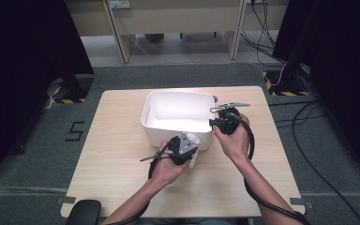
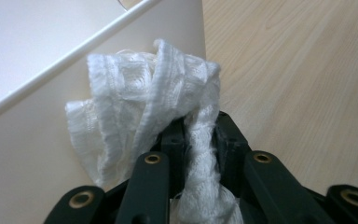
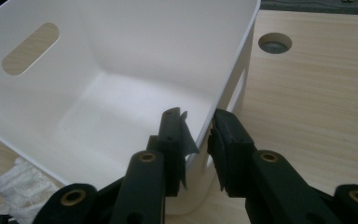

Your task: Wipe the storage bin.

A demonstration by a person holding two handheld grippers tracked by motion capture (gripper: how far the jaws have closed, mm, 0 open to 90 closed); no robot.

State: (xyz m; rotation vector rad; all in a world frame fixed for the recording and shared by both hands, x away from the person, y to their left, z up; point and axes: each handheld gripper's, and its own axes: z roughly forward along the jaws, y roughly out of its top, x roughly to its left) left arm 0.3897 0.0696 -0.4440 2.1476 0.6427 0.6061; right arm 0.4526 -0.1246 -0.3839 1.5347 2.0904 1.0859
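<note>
- White lacy cloth (image 2: 144, 121), bunched, is pinched between the left gripper (image 1: 183, 149) jaws, just outside the white bin's (image 1: 178, 127) near wall, below its rim.
- Bin opening lies up and beyond that wall.
- Right gripper (image 3: 198, 140) clamps the bin's right wall, jaws narrow, steadying it.

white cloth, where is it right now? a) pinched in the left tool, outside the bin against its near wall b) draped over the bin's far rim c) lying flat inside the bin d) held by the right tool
a: the left tool is shut on the bunched white cloth, which sits against the outer wall of the bin above the table, while the right tool straddles the bin's rim.
</note>
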